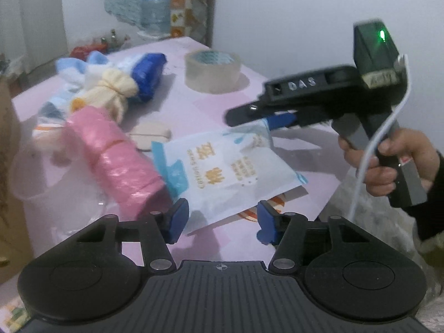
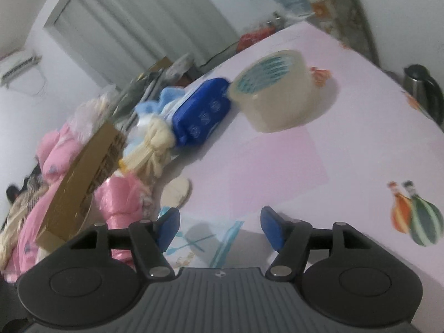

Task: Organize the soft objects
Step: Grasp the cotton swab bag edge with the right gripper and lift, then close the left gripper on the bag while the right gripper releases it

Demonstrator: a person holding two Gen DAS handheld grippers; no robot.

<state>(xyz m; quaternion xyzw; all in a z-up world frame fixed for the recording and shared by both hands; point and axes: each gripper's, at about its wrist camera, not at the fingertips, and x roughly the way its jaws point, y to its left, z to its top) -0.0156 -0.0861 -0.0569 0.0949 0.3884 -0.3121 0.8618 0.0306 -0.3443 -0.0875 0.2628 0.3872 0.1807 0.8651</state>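
Observation:
A white and blue cotton-swab pack lies on the pink table, near its front edge. My left gripper is open, its blue pads either side of the pack's near edge. My right gripper is open above the pack's far corner; it also shows in the left wrist view. A pink plastic roll lies left of the pack. Behind it are a cream yarn bundle, a light blue plush and a blue packet.
A clear tape roll stands at the back of the table, also in the right wrist view. A cardboard box stands at the left. A small beige disc lies by the pack. A kettle stands at far right.

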